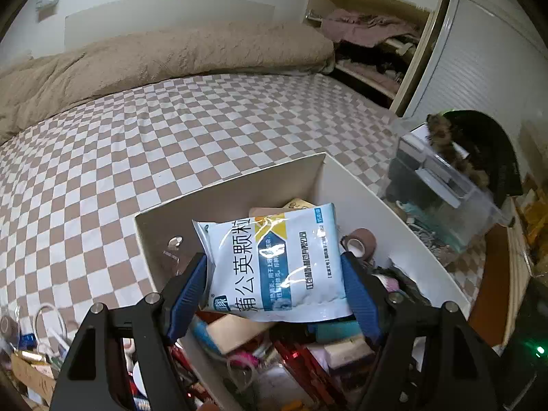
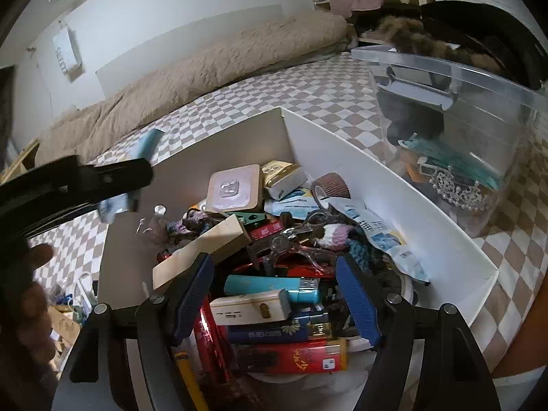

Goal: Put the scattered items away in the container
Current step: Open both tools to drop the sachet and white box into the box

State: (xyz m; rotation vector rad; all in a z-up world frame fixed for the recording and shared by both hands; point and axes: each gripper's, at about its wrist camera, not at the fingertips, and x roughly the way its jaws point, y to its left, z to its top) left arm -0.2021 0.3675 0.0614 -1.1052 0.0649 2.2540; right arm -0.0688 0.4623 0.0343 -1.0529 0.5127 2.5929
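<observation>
Left gripper (image 1: 274,287) is clamped on the white medicine sachet (image 1: 274,263), both blue pads pressed against its short side edges. The sachet's long axis runs away from the wrist, printed face up, its far end tilted up toward the back wall of the white box (image 1: 394,205). The sachet is held above the box interior, over the pile, nearer the box's left wall than its right; the brown tape roll (image 1: 359,243) sits just beside its right edge, lower in the box.

Right gripper (image 2: 274,294) is spread wide and holds nothing. It is poised over the near end of the same box, above the teal lighter (image 2: 274,286) and the white rectangular case (image 2: 250,310). The left tool is seen from this view as a dark shape at the box's left wall.

Judgement: the sachet is already over the box, so only a release is needed; the drop is straight down onto the pile. The left is the acting side. The pile is high, so a slide toward the box's left wall is possible.
</observation>
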